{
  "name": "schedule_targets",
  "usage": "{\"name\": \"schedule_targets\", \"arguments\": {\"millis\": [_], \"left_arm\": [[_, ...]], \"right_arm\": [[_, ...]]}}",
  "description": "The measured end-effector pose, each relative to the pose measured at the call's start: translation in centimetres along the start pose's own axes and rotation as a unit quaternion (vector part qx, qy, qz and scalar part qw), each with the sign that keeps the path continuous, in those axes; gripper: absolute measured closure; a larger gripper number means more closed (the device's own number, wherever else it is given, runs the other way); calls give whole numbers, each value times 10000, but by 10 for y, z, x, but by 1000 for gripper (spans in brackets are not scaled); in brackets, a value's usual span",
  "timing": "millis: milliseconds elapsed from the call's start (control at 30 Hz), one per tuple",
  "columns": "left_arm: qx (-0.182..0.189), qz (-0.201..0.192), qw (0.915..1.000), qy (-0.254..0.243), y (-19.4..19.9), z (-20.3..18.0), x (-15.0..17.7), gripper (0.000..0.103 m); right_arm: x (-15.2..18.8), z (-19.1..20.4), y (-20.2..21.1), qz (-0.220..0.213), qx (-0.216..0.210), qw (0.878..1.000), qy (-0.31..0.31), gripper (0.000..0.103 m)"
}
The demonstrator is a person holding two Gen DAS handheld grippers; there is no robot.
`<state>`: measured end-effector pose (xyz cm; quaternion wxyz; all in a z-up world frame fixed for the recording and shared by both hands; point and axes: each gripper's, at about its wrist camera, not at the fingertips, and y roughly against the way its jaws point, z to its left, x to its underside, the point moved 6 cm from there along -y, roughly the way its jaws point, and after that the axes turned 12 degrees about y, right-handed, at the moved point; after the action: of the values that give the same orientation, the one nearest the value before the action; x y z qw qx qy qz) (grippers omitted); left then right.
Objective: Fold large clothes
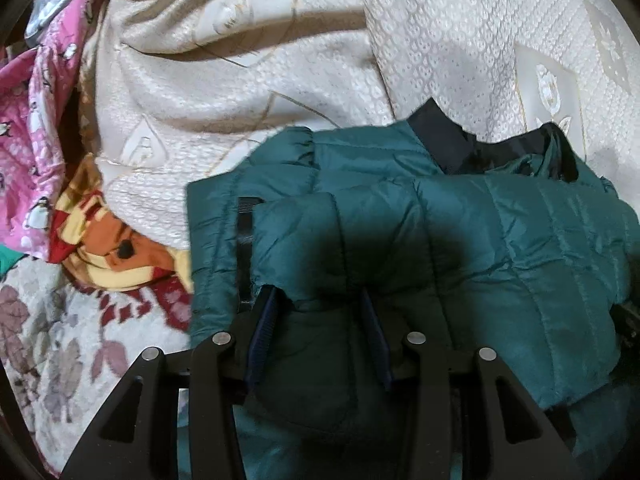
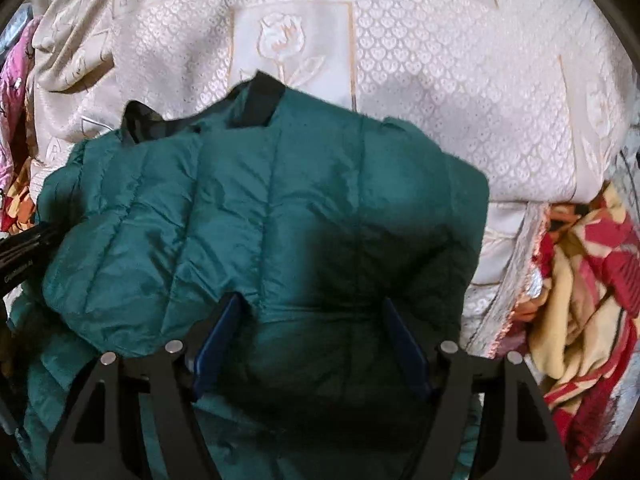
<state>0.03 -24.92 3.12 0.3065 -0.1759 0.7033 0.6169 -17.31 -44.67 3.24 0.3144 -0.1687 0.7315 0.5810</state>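
A teal quilted puffer jacket (image 1: 460,216) with a dark collar (image 1: 444,140) lies folded on a cream bedspread (image 1: 248,80). My left gripper (image 1: 320,300) is shut on the jacket's near edge; padded fabric fills the gap between its blue pads (image 1: 262,328) and drapes over the tips. In the right wrist view the same jacket (image 2: 240,200) bulges between the wider-set pads (image 2: 218,332) of my right gripper (image 2: 312,308), which is shut on a thick fold. The collar (image 2: 260,100) points away from me. Part of the left gripper's black frame (image 2: 22,248) shows at the left edge.
A pink penguin-print garment (image 1: 36,128) and an orange, red and yellow blanket (image 1: 116,248) lie left of the jacket. The same kind of red and yellow blanket (image 2: 588,300) is bunched at the right. The cream tulip-patterned bedspread (image 2: 440,80) stretches beyond the collar.
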Motion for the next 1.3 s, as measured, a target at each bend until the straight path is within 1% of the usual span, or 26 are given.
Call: {"name": "schedule_targets", "arguments": {"millis": [100, 200, 300, 400, 467, 733, 833, 967, 1300], "left_arm": [[147, -120, 9998, 96, 19, 10, 0, 82], [206, -128, 9996, 176, 32, 20, 2, 82], [207, -137, 9994, 242, 41, 27, 7, 82], [203, -122, 9994, 247, 48, 32, 13, 82], [196, -115, 9995, 222, 51, 35, 18, 82], [216, -53, 9995, 208, 62, 40, 36, 82], [202, -40, 9996, 171, 65, 40, 42, 82], [215, -15, 9997, 144, 69, 42, 48, 82], [167, 90, 9998, 2, 83, 52, 72, 82]], "right_arm": [[1, 0, 21, -126, -77, 9998, -112, 26], [8, -5, 43, -300, -156, 9991, -269, 26], [16, -9, 56, -313, -250, 9985, -379, 26], [24, -9, 59, -215, -268, 9986, -414, 26], [24, -4, 51, -174, -279, 9985, -435, 26], [33, 8, 65, -145, -262, 9990, -330, 26], [37, 8, 68, -95, -184, 9993, -312, 25], [45, 5, 70, -25, -182, 9990, -403, 25], [66, 7, 88, 70, -200, 9992, -335, 25]]}}
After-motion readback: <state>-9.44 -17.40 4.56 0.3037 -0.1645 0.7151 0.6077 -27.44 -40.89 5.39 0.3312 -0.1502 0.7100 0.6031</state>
